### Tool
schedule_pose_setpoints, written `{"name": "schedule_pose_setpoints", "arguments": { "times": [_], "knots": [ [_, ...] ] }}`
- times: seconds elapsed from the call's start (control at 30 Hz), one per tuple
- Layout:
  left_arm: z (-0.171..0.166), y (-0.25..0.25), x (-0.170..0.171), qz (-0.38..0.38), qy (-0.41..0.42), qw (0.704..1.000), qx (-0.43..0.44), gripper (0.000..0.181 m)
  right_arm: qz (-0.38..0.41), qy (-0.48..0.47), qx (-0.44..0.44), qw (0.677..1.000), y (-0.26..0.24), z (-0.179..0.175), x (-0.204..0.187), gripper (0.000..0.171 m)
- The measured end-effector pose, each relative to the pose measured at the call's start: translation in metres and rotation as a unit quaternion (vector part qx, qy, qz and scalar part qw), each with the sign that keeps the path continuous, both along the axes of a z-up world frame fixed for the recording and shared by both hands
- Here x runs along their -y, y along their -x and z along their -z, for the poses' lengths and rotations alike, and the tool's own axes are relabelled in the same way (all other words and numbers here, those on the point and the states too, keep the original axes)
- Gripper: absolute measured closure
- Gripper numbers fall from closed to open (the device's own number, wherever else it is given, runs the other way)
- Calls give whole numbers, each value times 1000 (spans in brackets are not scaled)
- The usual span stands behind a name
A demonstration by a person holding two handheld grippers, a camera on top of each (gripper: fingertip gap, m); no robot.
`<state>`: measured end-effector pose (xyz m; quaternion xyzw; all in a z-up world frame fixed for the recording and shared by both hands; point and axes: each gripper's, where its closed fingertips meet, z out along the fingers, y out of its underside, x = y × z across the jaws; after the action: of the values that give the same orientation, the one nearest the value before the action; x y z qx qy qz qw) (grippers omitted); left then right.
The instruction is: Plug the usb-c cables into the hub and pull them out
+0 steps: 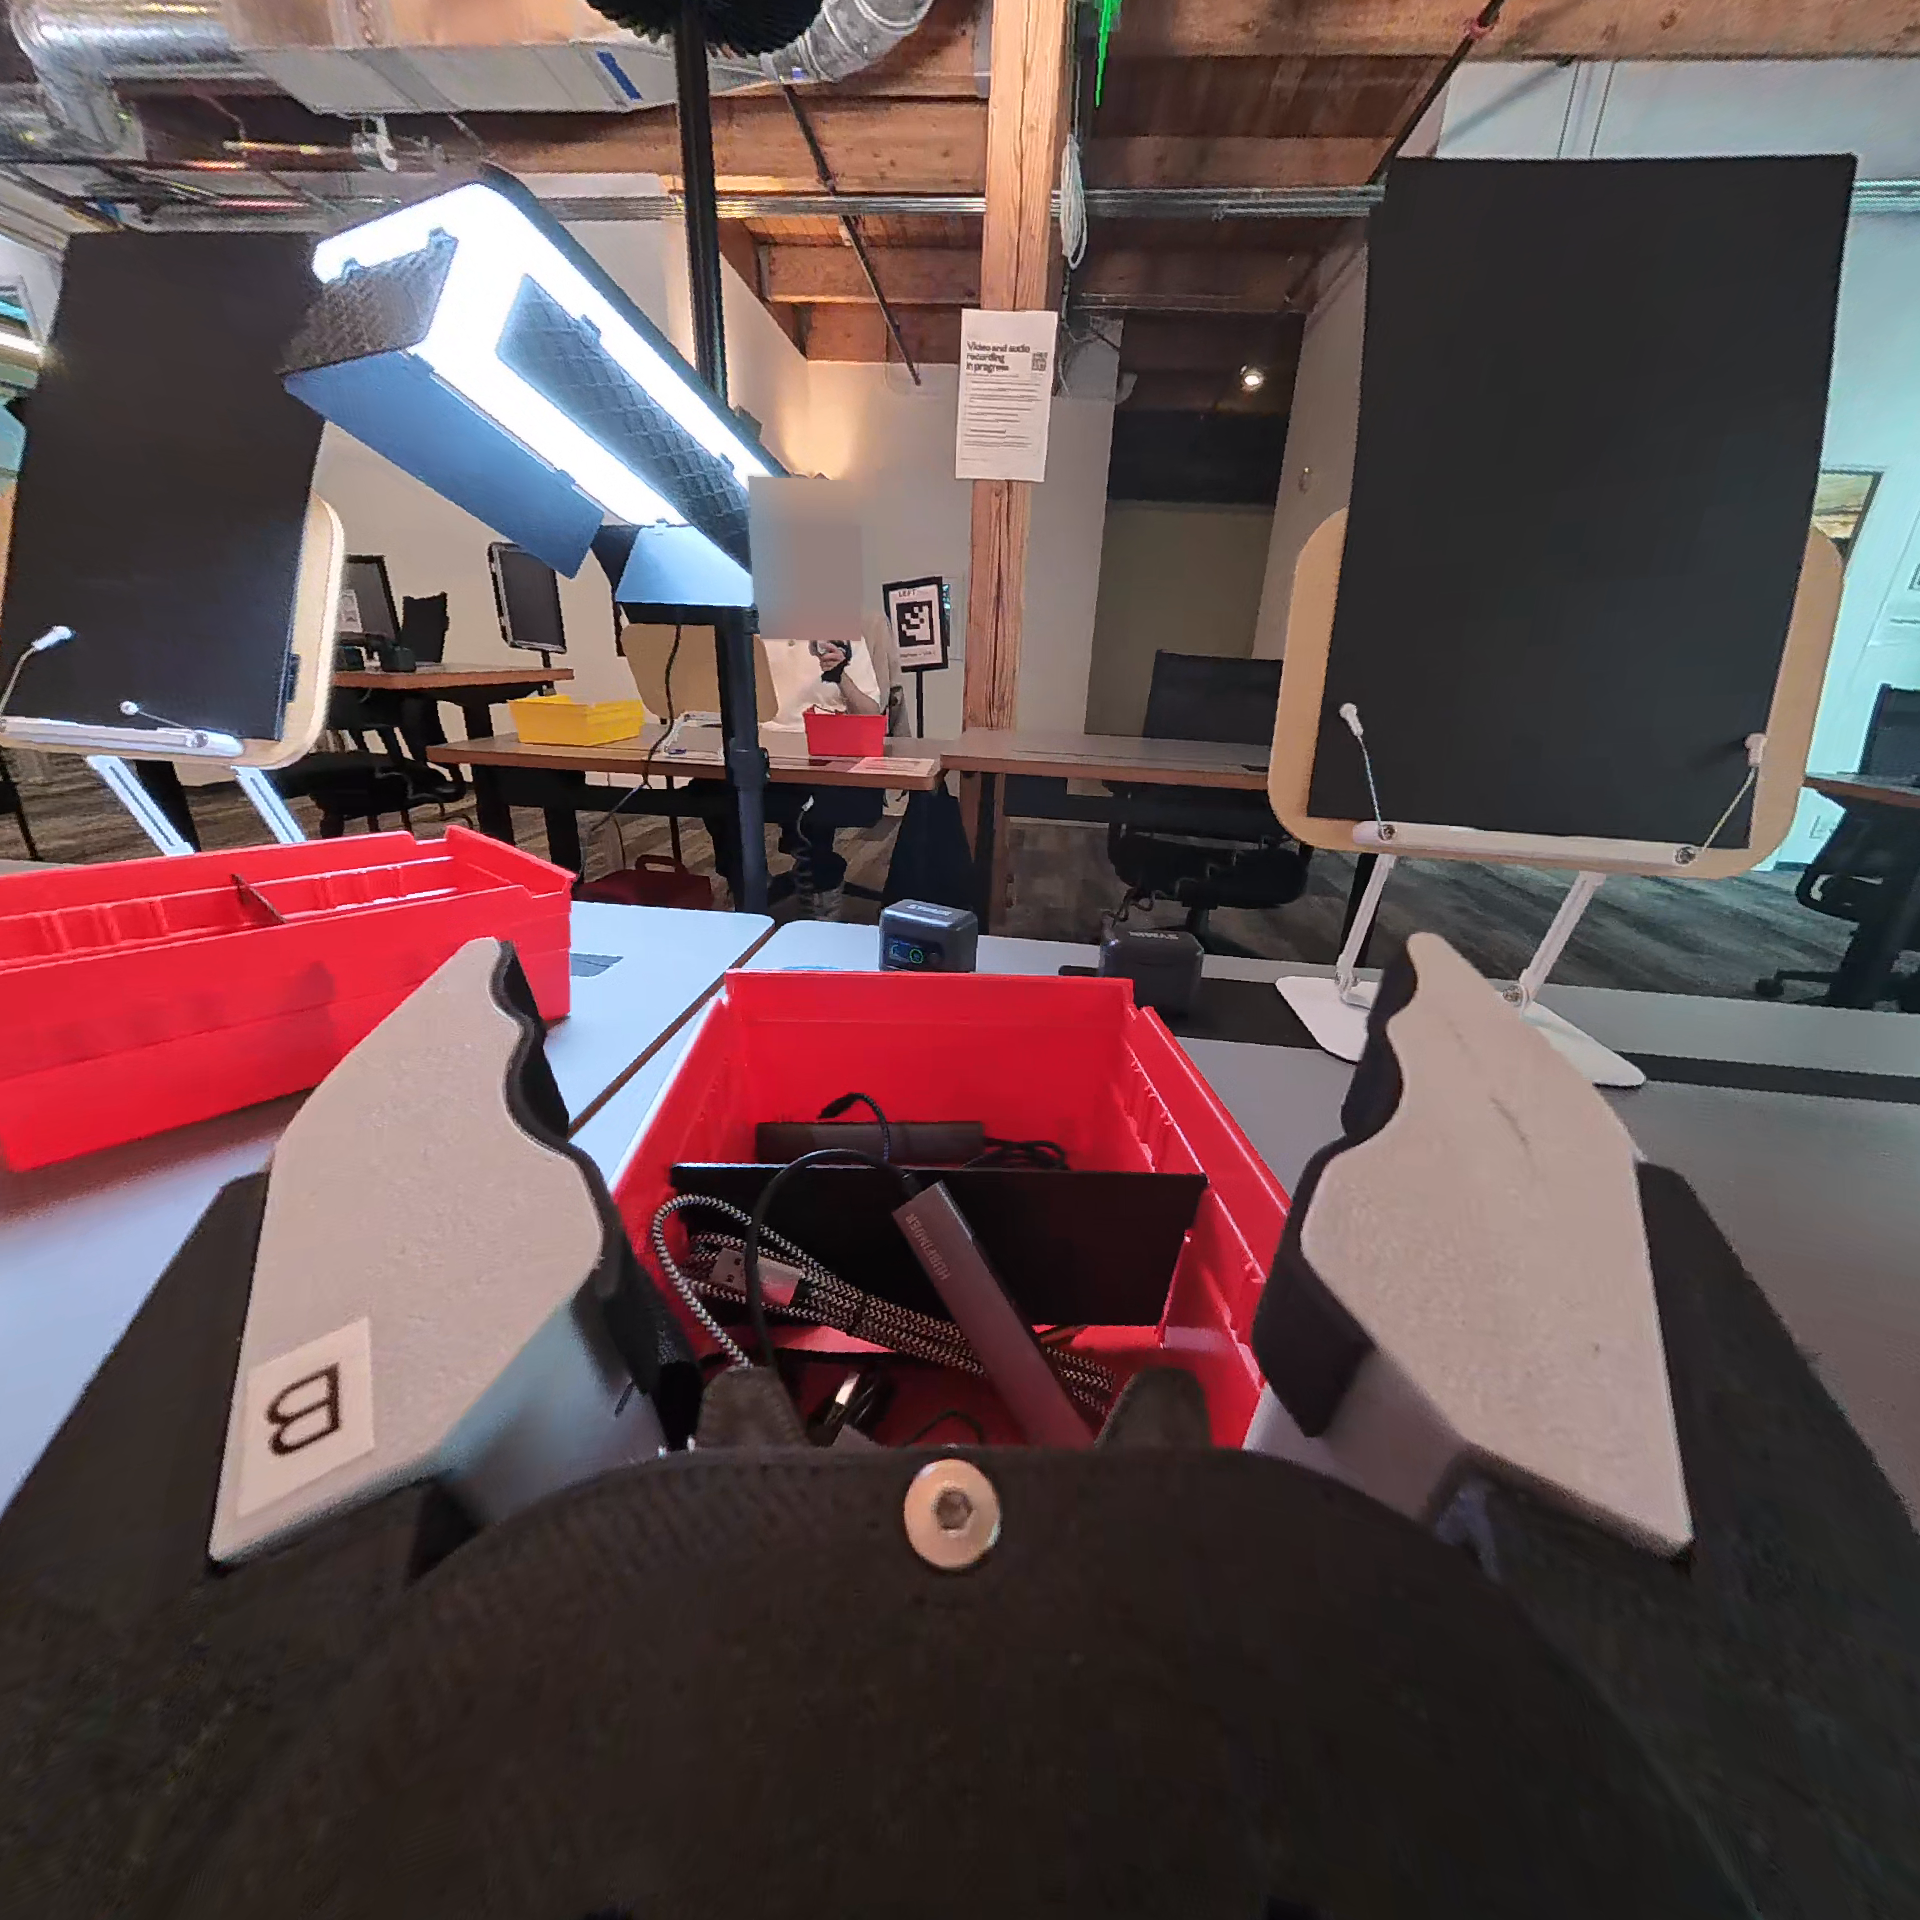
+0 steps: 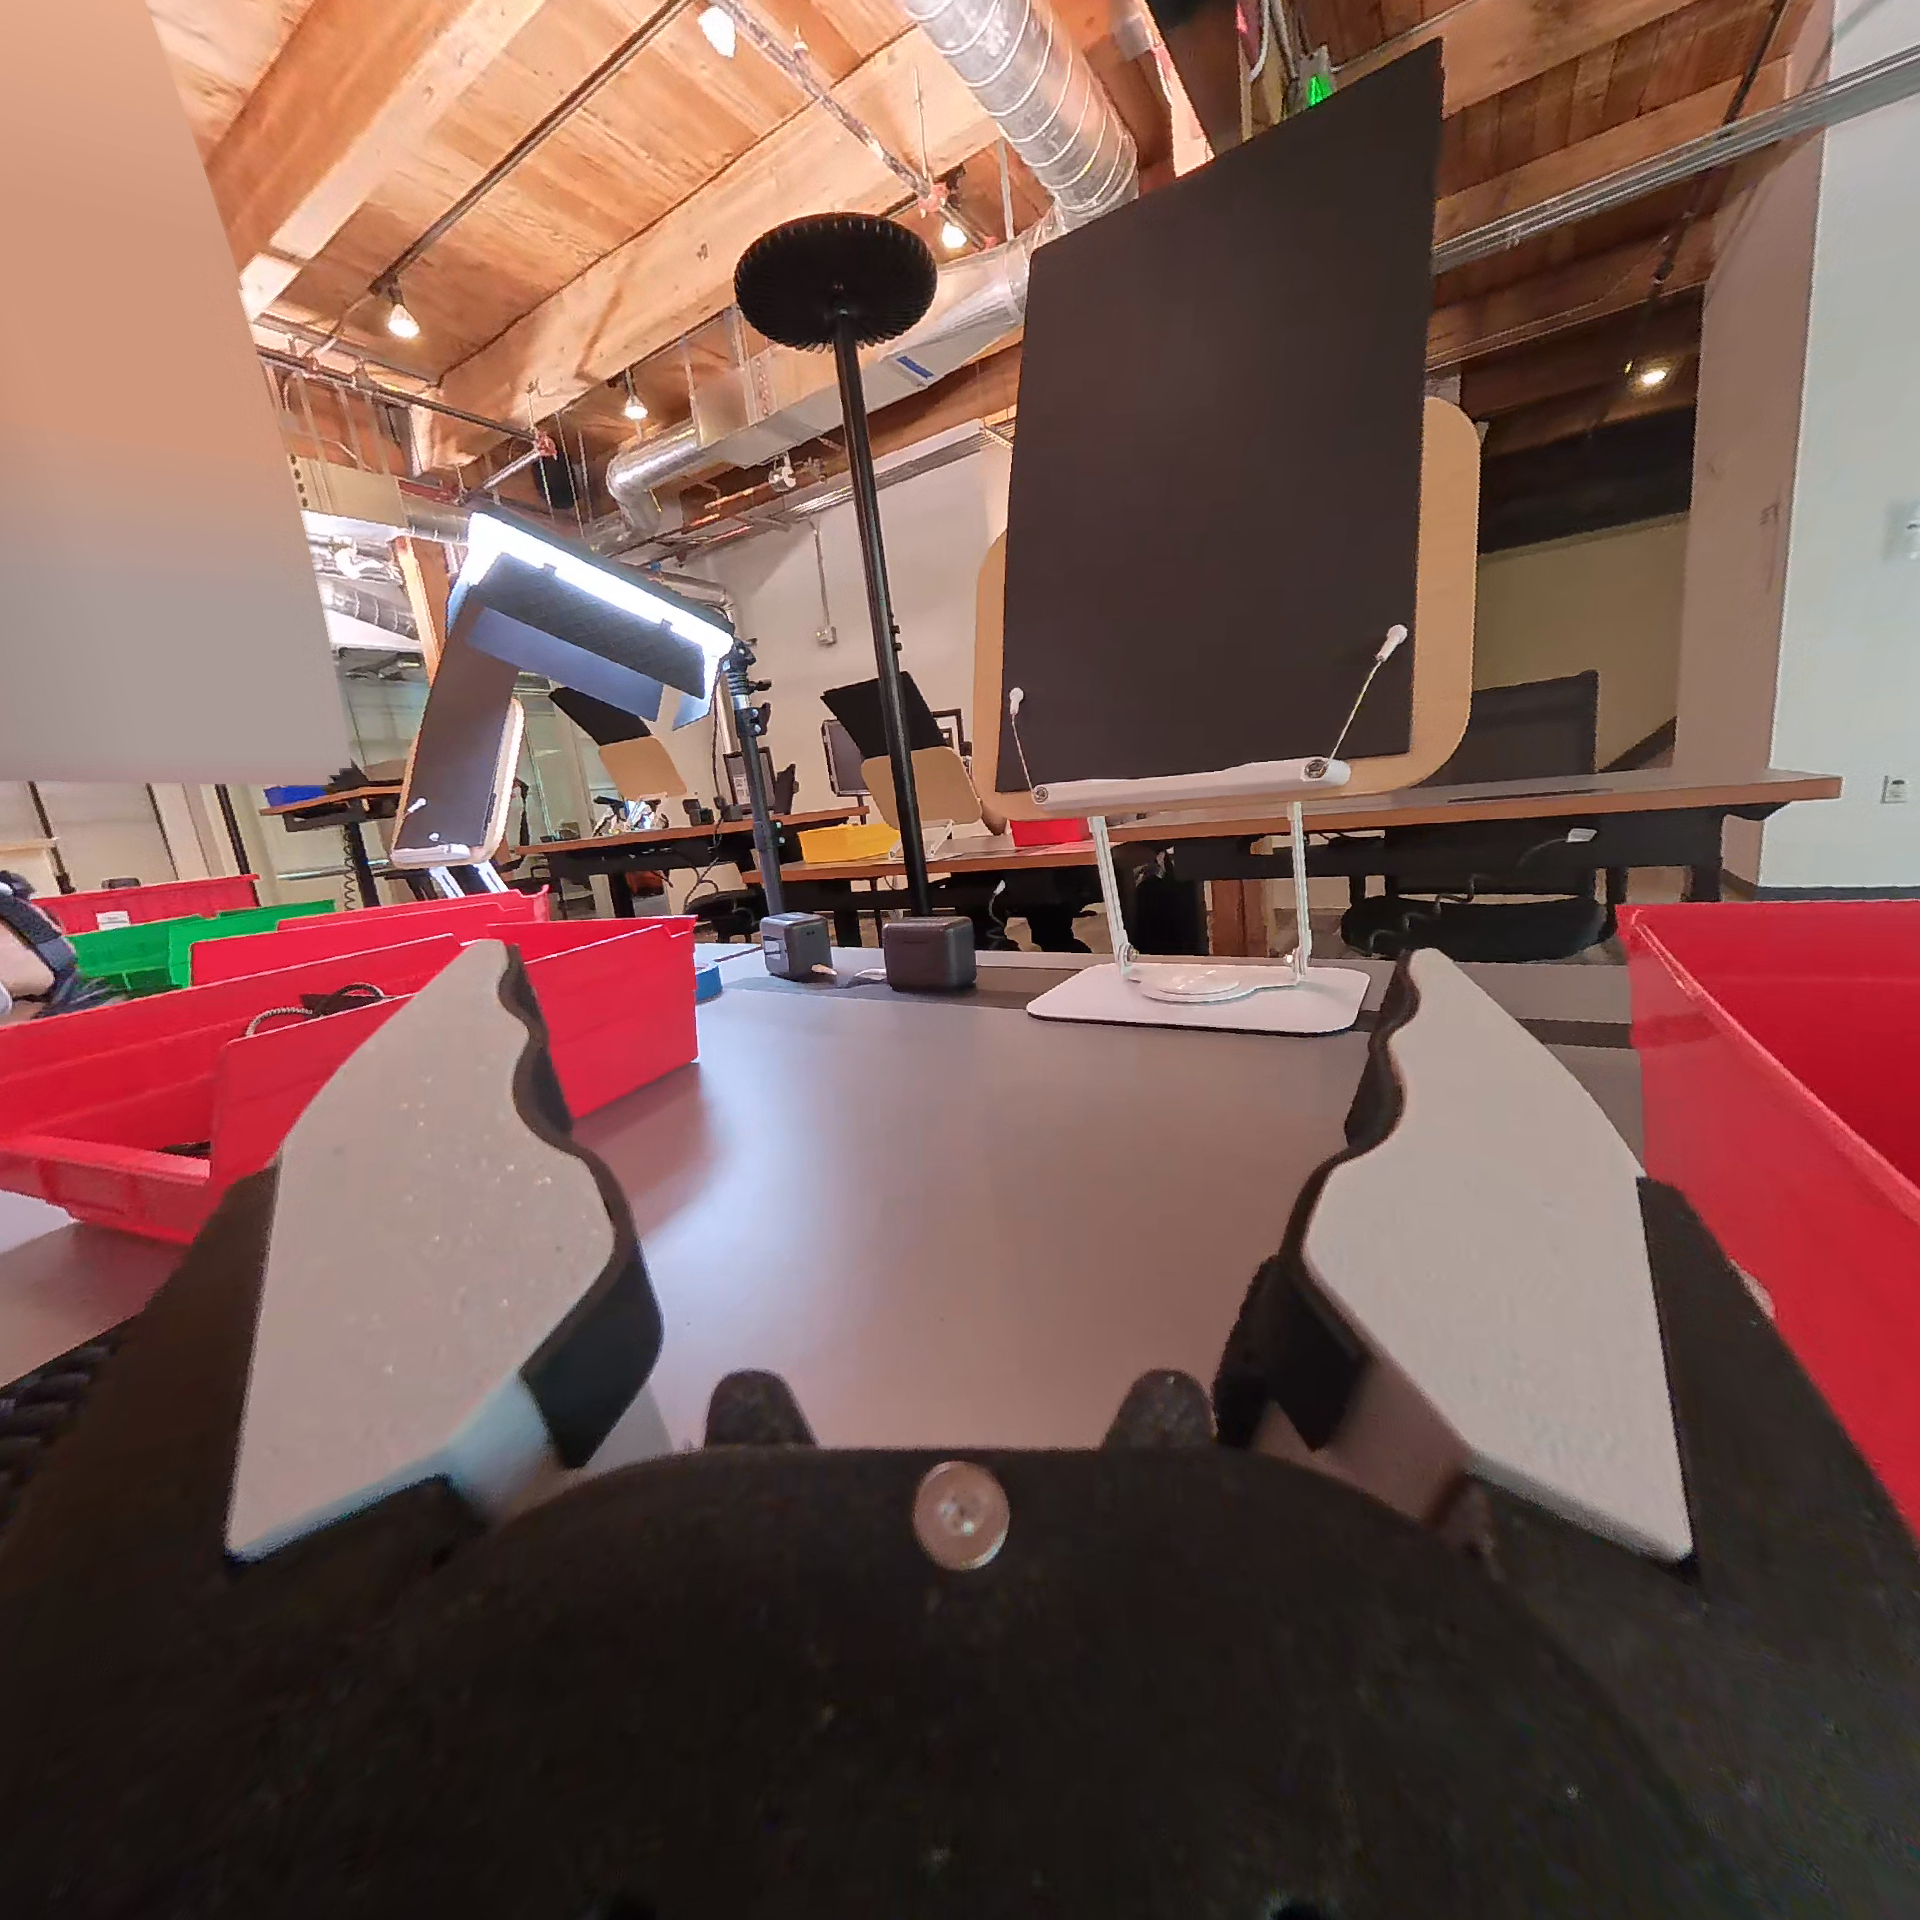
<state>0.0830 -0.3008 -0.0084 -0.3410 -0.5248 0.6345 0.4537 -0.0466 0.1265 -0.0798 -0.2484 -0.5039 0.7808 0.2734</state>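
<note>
In the left wrist view a red bin (image 1: 1039, 1029) stands right ahead, with a black divider across it. In its near compartment a slim grey hub (image 1: 971, 1299) leans on the divider, on top of coiled braided cables (image 1: 831, 1299). A braided cable's plug (image 1: 740, 1270) lies at the left. More black cables (image 1: 935, 1138) lie behind the divider. My left gripper (image 1: 956, 1039) is open and empty, just in front of and above the bin. My right gripper (image 2: 961, 1029) is open and empty, low over the bare grey table (image 2: 966, 1195).
A wide red bin (image 1: 208, 997) stands to the left, and shows in the right wrist view (image 2: 436, 1029). Another red bin (image 2: 1787, 1091) is at the right. A black board on a white stand (image 2: 1216, 987), two small dark cubes (image 2: 930, 951) and a lamp pole (image 2: 883, 665) stand at the table's back. My right tips are about 40 cm from the slim grey hub (image 1: 971, 1299), my left tips only 20 cm.
</note>
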Motion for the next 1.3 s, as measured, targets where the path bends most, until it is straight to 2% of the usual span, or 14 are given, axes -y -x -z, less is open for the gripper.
{"name": "schedule_pose_setpoints", "arguments": {
  "times": [0.83,1.1,1.23,1.3],
  "knots": [
    [-10,-20,11,-45,13,999,-14,37,1,6,0,1000,0,-1,-2,26],
    [-23,-24,-3,37,-25,994,-100,37,1,10,1,1000,0,-1,-2,26],
    [-18,-22,-2,38,-24,996,-81,38,0,10,1,1000,0,-1,-2,26],
    [-14,-18,-6,42,-13,997,-67,46,0,11,1,1000,0,-1,-2,26]
  ]
}}
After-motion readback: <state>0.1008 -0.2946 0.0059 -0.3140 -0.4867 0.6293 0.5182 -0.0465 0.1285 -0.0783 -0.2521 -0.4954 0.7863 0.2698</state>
